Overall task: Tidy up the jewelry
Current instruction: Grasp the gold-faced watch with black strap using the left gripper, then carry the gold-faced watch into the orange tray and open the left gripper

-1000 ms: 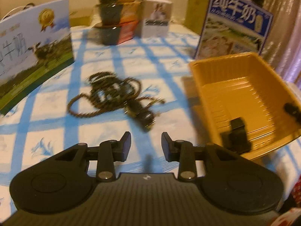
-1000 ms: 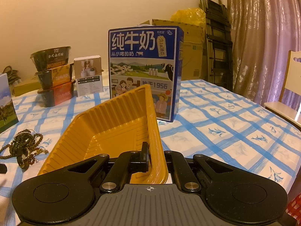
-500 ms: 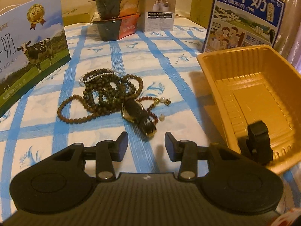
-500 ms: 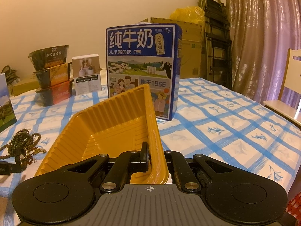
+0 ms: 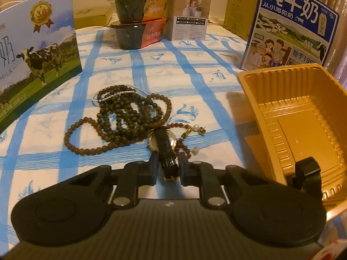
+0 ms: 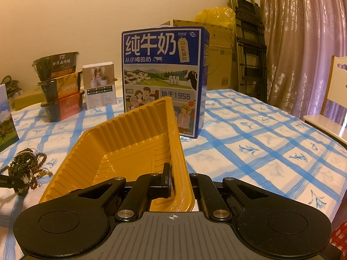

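Note:
A black-strapped watch [image 5: 166, 143] with a gold-rimmed face lies at the near edge of a jewelry heap: dark bead necklaces [image 5: 125, 114], a red bead bracelet [image 5: 180, 125] and pearl earrings [image 5: 196, 127]. My left gripper [image 5: 168, 162] is closing, with the watch strap between its fingers and both pads touching it. In the right wrist view the heap [image 6: 26, 164] sits at the far left. My right gripper [image 6: 175, 182] is shut on the near wall of the empty orange plastic tray [image 6: 130, 134], holding it tilted. One of its fingers [image 5: 308, 173] shows inside the tray [image 5: 282, 82].
A blue milk carton [image 6: 162, 82] stands behind the tray. A cow-print box [image 5: 36, 54] stands left of the heap. Stacked dark bowls [image 5: 134, 21] and a small white box [image 5: 190, 19] are at the back. A chair [image 6: 334, 99] stands beside the table's right edge.
My left gripper came forward and down to the heap, and its jaws narrowed around the watch strap. The right gripper and tray stayed put.

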Demonstrator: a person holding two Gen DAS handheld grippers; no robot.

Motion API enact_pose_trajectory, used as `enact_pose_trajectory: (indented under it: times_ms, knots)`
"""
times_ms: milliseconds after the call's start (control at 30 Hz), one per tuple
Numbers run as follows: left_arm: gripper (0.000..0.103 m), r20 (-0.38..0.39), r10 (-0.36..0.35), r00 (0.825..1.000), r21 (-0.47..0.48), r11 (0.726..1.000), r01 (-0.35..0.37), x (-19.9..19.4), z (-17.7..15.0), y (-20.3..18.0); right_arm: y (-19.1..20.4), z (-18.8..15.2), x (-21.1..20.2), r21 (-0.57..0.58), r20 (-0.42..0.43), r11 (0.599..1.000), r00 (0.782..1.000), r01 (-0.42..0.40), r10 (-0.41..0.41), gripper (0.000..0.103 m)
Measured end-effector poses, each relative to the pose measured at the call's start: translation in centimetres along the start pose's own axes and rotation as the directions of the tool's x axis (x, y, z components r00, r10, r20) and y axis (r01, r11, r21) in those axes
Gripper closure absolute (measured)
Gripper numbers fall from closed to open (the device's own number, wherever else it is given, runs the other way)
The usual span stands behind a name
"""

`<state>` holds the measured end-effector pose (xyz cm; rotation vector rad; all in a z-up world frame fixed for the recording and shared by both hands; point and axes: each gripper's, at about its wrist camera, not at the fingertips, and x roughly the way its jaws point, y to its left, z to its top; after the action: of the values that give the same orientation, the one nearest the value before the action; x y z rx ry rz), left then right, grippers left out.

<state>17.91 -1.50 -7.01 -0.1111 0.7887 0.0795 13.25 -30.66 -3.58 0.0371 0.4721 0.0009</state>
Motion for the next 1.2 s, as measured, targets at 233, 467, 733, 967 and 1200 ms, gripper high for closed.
enact_pose_trajectory:
  times_ms: [233,467,733,967,1200]
  knots:
    - [0.089,-0.005,-0.013,1.000,0.016,1.000,0.013,-2.6,-1.5,1.8,0.0,0.0,0.0,0.000,0.000,1.000,1.000,0.000,0.000,0.098]
    - [0.086,-0.016,-0.028,0.999,0.005,1.000,0.029,-3.6,-2.1,2.4,0.1,0.0,-0.1,0.000,0.000,1.000,1.000,0.000,0.000,0.098]
    - [0.083,-0.026,-0.016,1.000,0.025,1.000,0.016,-2.7,-1.9,1.9,0.0,0.0,-0.1,0.003,-0.001,1.000,1.000,0.000,0.000,0.098]
    - [0.089,-0.016,-0.017,1.000,0.032,0.999,0.018,-3.0,-1.5,1.9,-0.1,-0.1,0.0,0.002,0.001,1.000,1.000,-0.001,0.001,0.098]
    - [0.089,0.005,-0.035,0.999,-0.013,0.999,0.035,-4.5,-0.4,2.5,0.1,-0.1,-0.1,0.000,0.003,1.000,1.000,-0.008,0.008,0.098]
